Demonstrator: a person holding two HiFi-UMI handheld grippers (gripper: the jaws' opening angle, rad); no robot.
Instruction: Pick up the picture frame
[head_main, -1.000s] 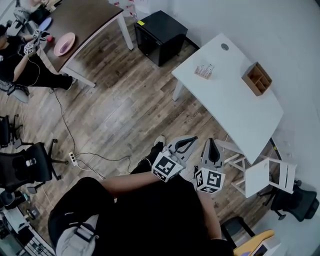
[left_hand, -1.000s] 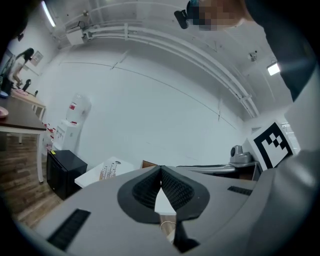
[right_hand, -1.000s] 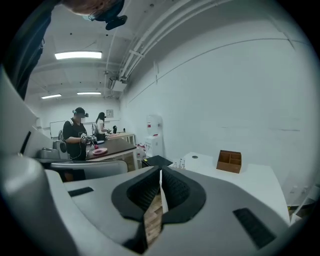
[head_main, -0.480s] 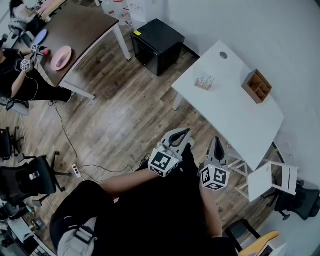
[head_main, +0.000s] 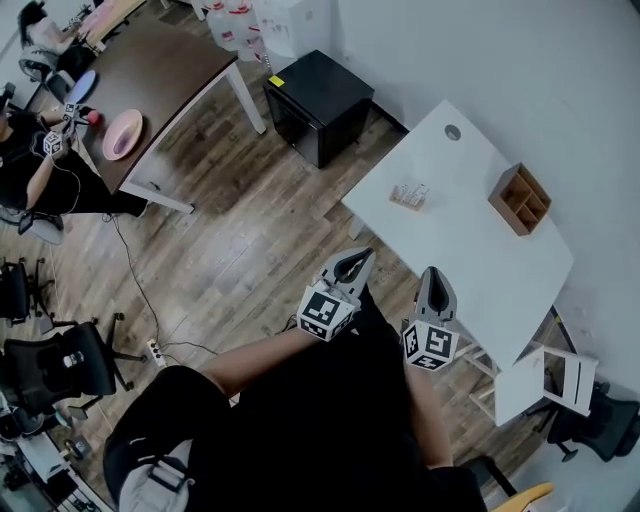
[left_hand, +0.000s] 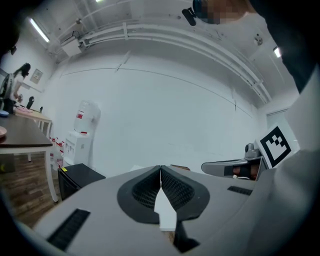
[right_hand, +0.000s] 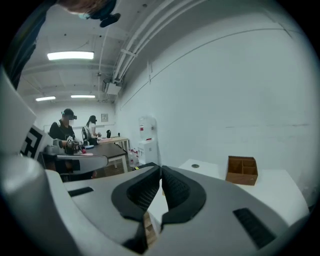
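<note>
A small pale picture frame (head_main: 410, 195) lies on the white table (head_main: 470, 250), near its left edge. A wooden compartment box (head_main: 520, 198) stands further right on the table and also shows in the right gripper view (right_hand: 242, 170). My left gripper (head_main: 357, 262) hangs over the wooden floor just short of the table's near edge, shut and empty. My right gripper (head_main: 436, 278) is beside it at the table's edge, also shut with nothing in it. In both gripper views the jaws meet tip to tip, left (left_hand: 160, 169) and right (right_hand: 161, 167). The frame is hidden in both of these views.
A black cabinet (head_main: 318, 90) stands against the wall left of the white table. A brown table (head_main: 170, 50) with a pink bowl (head_main: 122, 133) is at far left, a seated person (head_main: 30, 160) beside it. A white folding chair (head_main: 545, 375) and office chairs (head_main: 60, 360) stand nearby.
Both grippers have moved forward, closer to the white table's near edge. Their jaws have stayed shut.
</note>
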